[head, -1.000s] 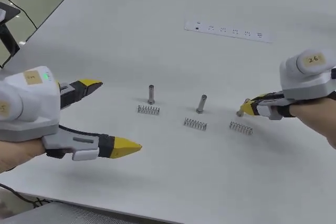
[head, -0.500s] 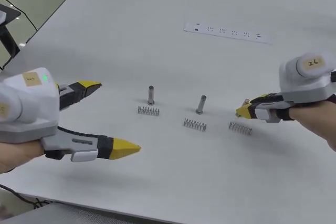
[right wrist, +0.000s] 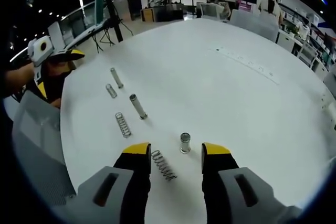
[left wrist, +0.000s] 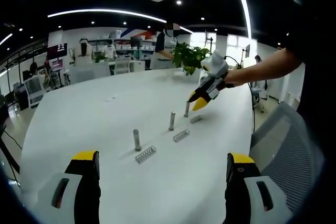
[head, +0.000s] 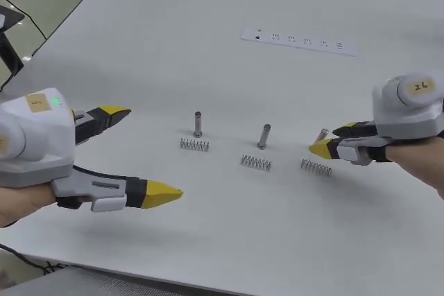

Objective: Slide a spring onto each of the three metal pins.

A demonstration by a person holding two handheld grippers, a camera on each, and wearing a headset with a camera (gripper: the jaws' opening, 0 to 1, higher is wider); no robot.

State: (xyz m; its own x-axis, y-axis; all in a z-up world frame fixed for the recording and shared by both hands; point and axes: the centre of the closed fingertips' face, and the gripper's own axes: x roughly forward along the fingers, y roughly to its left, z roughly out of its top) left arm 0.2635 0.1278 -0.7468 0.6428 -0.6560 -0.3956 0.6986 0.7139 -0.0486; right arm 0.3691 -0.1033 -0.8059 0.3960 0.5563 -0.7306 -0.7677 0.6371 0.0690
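Observation:
Three short metal pins stand in a row on the white table (head: 208,46): left pin (head: 198,123), middle pin (head: 264,136), right pin (head: 322,134). In front of each lies a spring: left spring (head: 194,145), middle spring (head: 256,163), right spring (head: 316,167). My right gripper (head: 331,139) is open at the right pin. In the right gripper view its tips (right wrist: 177,150) flank that pin (right wrist: 185,142), with the spring (right wrist: 164,164) just left of it. My left gripper (head: 139,152) hovers open, well left of the row, holding nothing (left wrist: 163,158).
A white power strip (head: 298,41) lies at the back of the table. The table's near edge (head: 139,272) runs just below the left gripper. People, desks and a plant (left wrist: 189,56) fill the office beyond the table.
The right gripper has eased slightly back to the right, so the right pin shows more beside its tip. The left gripper has barely moved.

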